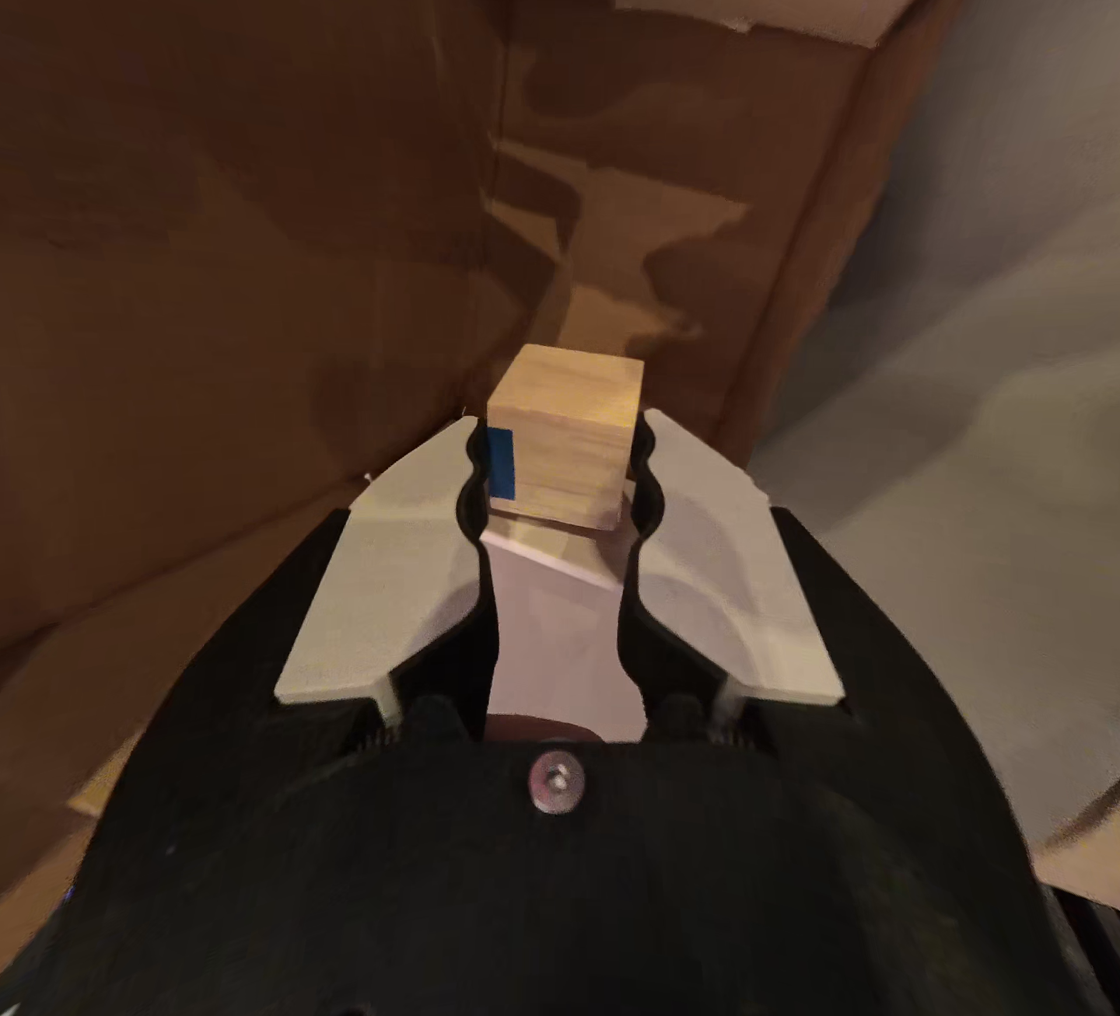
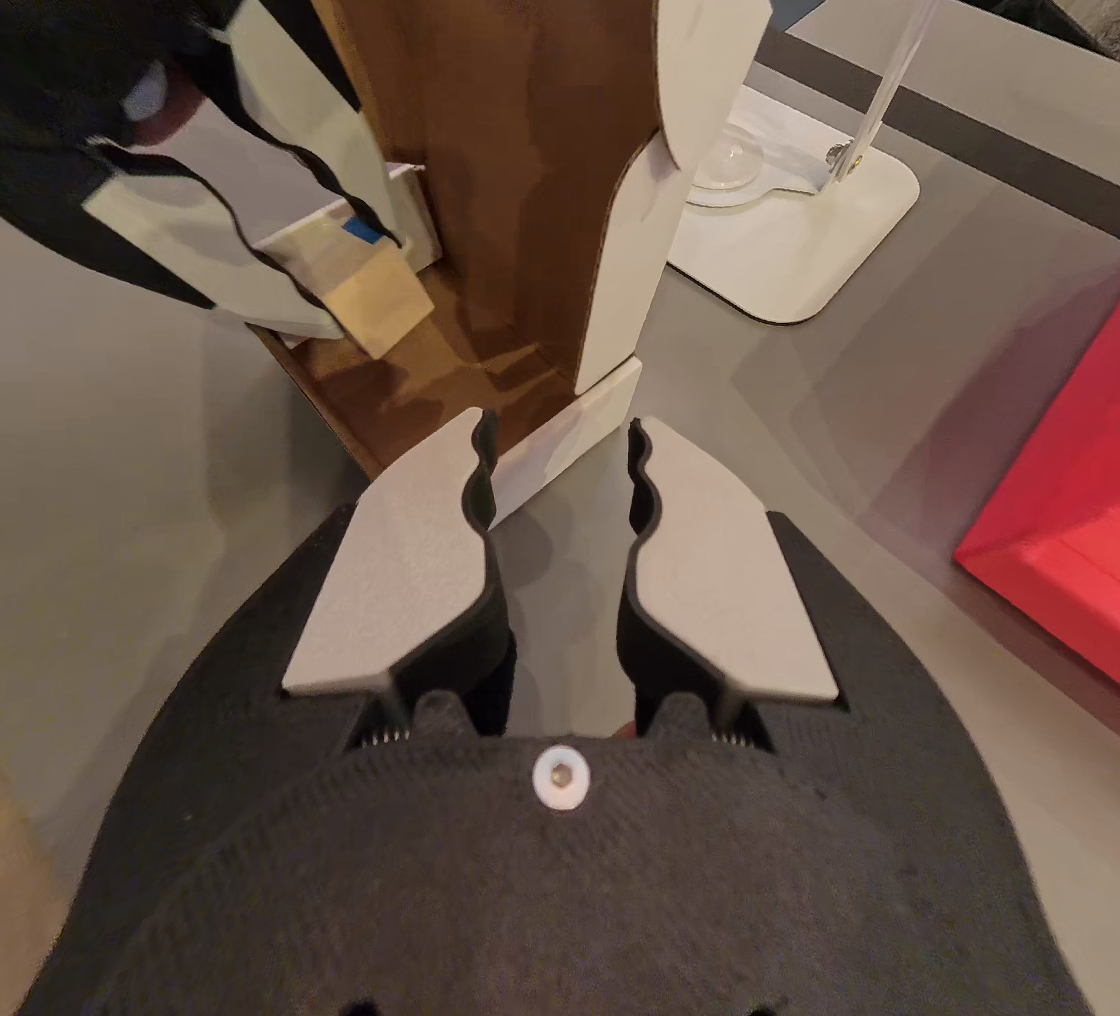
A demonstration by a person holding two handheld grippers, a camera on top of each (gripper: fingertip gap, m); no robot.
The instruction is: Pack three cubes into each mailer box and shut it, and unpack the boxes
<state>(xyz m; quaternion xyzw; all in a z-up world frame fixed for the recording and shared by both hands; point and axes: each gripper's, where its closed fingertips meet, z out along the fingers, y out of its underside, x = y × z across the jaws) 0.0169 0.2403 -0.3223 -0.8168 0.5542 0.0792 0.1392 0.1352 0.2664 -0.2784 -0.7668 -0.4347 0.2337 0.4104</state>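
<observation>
My left gripper [image 1: 560,459] is shut on a wooden cube [image 1: 563,435] with a blue patch on its left face. It holds the cube over the brown inside of an open mailer box [image 1: 303,259]. The right wrist view shows the same box [image 2: 521,198], white outside and brown inside, with its lid standing up. There the left gripper [image 2: 363,271] holds the cube [image 2: 379,305] just above the box floor at its left side. My right gripper [image 2: 557,441] is open and empty, low over the grey table, by the box's near white corner.
A white stand base [image 2: 794,235] with a slanted arm stands right of the box. A red box [image 2: 1066,483] lies at the right edge. The grey table [image 2: 151,441] has a dark strip [image 2: 970,120] at the back right. My hands' fingertips stand some 12 cm from each other. From either gripper's tips it is about 20 cm to the white stand base [image 2: 794,235].
</observation>
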